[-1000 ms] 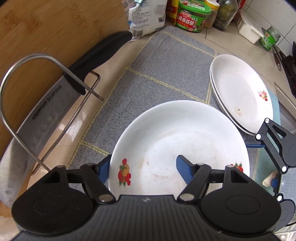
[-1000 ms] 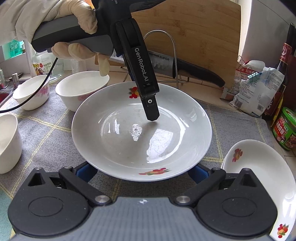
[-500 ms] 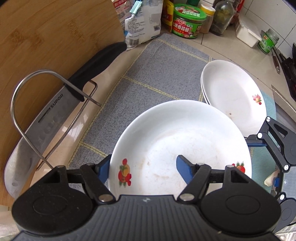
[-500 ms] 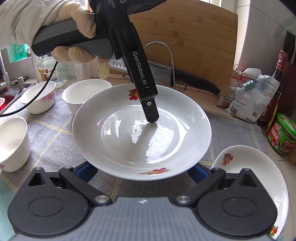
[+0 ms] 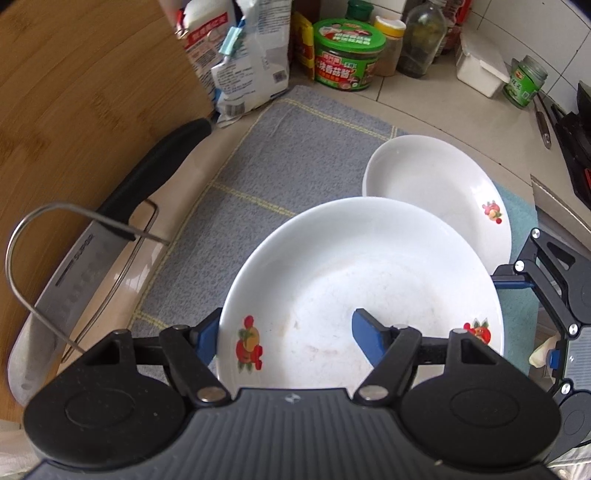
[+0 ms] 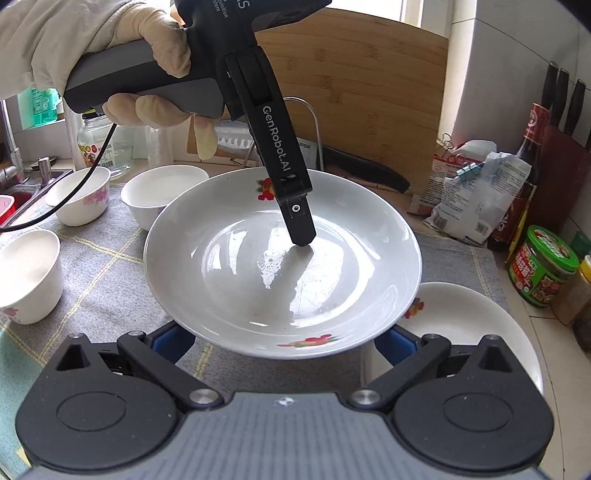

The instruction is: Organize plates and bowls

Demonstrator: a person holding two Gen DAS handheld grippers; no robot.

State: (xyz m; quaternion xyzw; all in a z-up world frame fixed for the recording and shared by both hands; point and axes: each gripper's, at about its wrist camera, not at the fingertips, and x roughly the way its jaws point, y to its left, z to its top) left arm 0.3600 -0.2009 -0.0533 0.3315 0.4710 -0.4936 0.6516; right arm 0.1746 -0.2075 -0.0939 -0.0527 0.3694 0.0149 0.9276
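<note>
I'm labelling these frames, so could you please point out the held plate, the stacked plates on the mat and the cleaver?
held plate (image 6: pixel 236 288): right wrist view, bare centre of its well.
stacked plates (image 5: pixel 436 188): left wrist view, top plate's well.
cleaver (image 5: pixel 77 284): left wrist view, flat of the blade.

Two white plates (image 6: pixel 229 295) (image 6: pixel 472 325); three small white bowls (image 6: pixel 162 192) (image 6: pixel 83 201) (image 6: pixel 27 273); one cleaver (image 5: pixel 74 280); one cutting board (image 5: pixel 74 92).

Bright daylight comes from a window (image 6: pixel 413 9) behind the board (image 6: pixel 354 85). Glare sits on the plate (image 6: pixel 295 295) under the left claw (image 6: pixel 303 236), whose soft shadow falls beside it. Fisheye bending curves the edges; corners go dark. The knife (image 5: pixel 70 291) looks slightly blurred.
</note>
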